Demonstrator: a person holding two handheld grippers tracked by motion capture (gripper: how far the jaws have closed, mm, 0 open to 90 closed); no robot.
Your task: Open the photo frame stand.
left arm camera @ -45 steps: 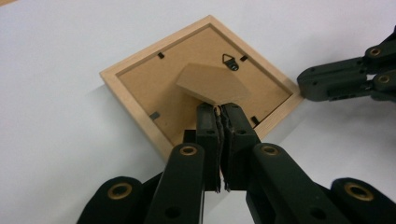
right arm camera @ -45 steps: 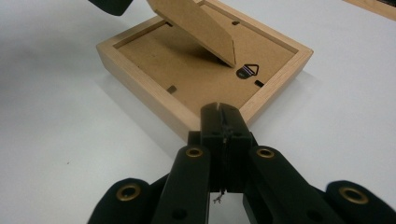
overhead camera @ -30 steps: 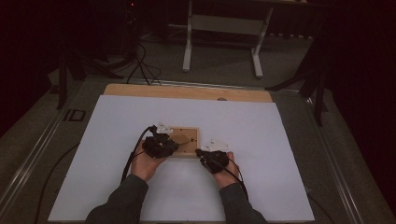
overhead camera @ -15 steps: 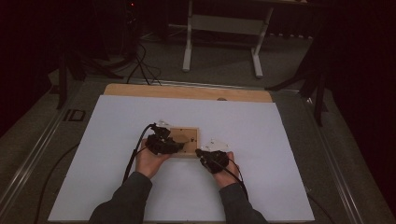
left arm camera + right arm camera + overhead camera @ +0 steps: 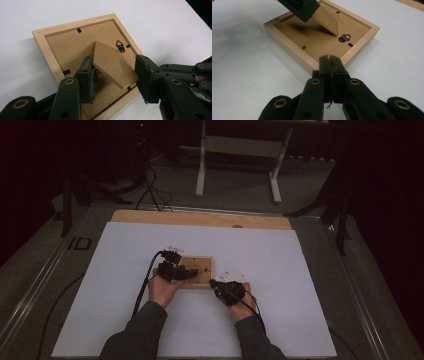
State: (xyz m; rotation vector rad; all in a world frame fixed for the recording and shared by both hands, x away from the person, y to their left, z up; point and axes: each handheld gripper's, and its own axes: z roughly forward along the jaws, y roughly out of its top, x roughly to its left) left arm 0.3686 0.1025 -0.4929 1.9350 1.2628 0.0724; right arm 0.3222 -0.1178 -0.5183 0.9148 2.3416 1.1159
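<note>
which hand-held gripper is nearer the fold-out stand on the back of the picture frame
Left. The left hand-held gripper has its open jaws either side of the fold-out stand. The right hand-held gripper, jaws shut, sits at the picture frame edge, apart from the stand.

High view overhead, far; gripper views close, low; all share frame [image 5: 196, 270].

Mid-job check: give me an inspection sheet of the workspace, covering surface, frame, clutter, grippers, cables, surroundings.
Surface: white sheet on a wooden tabletop.
Job's things: wooden picture frame lying face down, its easel stand lifted off the backing board; triangular hanger beside it.
Clutter: nothing seen.
Grippers: left gripper has just been opening, jaws either side of the stand; right gripper shut at the frame's near corner, contact unclear.
Cables: one cable trails from the left gripper.
Surroundings: dark floor, white table legs behind.
</note>
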